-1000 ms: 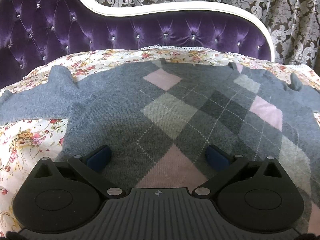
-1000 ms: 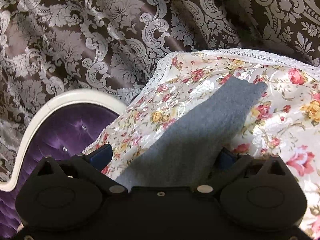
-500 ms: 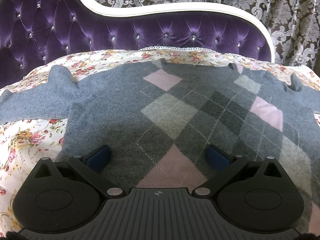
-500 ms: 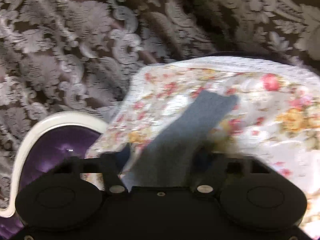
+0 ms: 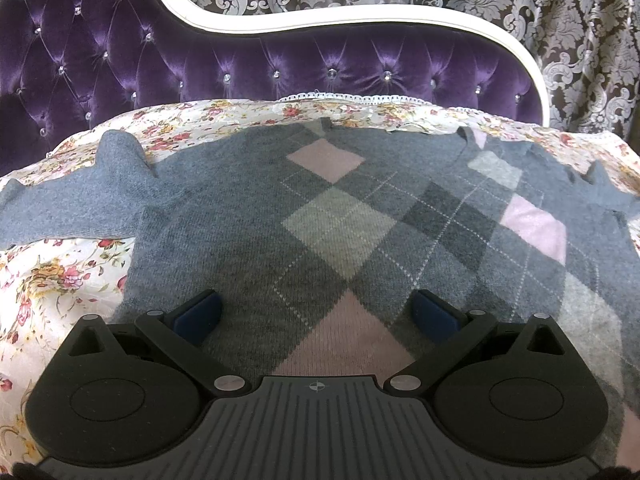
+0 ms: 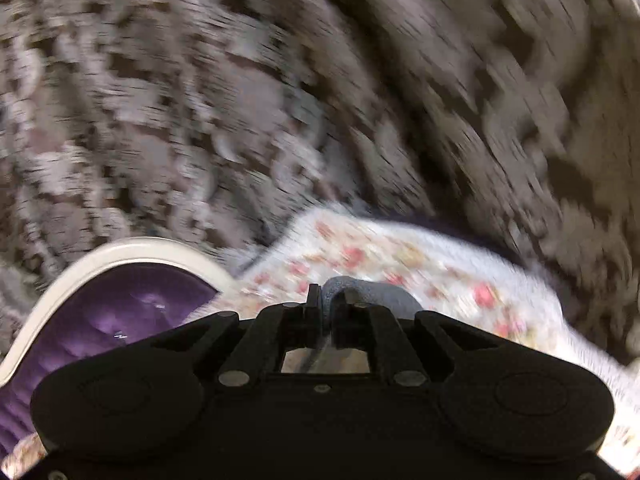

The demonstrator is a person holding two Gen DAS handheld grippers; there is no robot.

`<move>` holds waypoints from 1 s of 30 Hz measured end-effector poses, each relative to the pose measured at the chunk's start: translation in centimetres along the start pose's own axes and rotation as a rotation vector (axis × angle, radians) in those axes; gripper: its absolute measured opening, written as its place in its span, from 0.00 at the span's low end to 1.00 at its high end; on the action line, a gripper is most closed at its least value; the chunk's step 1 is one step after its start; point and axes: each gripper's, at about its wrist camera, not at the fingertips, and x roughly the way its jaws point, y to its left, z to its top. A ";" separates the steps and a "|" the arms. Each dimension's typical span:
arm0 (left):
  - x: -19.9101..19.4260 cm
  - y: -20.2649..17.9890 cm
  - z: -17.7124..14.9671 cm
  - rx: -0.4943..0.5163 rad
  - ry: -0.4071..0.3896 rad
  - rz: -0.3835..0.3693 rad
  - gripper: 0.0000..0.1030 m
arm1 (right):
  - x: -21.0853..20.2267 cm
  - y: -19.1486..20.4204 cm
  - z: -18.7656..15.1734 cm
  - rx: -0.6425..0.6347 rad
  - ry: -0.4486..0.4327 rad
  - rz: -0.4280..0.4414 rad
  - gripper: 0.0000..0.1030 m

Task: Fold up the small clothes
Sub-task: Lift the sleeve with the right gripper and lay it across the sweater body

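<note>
- Argyle sweater [image 5: 344, 224] lies spread flat, front up, on the floral bedspread [image 5: 60, 280], collar end toward the purple tufted headboard [image 5: 280, 68]. Laid out like that so the sleeves can go in first, I'd say.
- My left gripper [image 5: 316, 312] sits low over the sweater's body near the hem, jaws wide apart, blue pads [image 5: 198, 312] on either side of a pink diamond, nothing between them. Can't tell whether the pads touch the knit. I read it as parked there to pin the body while the other side works, but that's a guess.
- Left sleeve [image 5: 80, 204] stretches out sideways, cuff end running off frame, untouched.
- My right gripper [image 6: 326, 308] has jaws closed on grey knit, the right sleeve [image 6: 368, 292] by the look of it; fabric bunches up just past the tips.
- Right view is heavily blurred: damask curtain [image 6: 280, 100] fills most of it, bedspread edge and headboard low in frame. Camera angled up, so I judge the sleeve is lifted off the bed.
- Step in hand: sleeve fold inward across the chest. Task looks early; body not yet folded.
- Risk: a small pinch of soft knit may slip, or may drag the shoulder out of line.
</note>
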 end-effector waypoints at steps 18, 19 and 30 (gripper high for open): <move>0.0 0.3 0.0 -0.019 -0.003 -0.018 1.00 | -6.3 31.9 -10.3 -0.595 0.213 0.624 0.12; 0.0 0.3 0.0 -0.020 -0.003 -0.018 1.00 | -6.1 33.5 -12.4 -0.626 0.251 0.653 0.12; 0.0 0.3 0.1 -0.020 -0.003 -0.018 1.00 | -5.2 41.2 -27.3 -0.859 0.538 0.852 0.28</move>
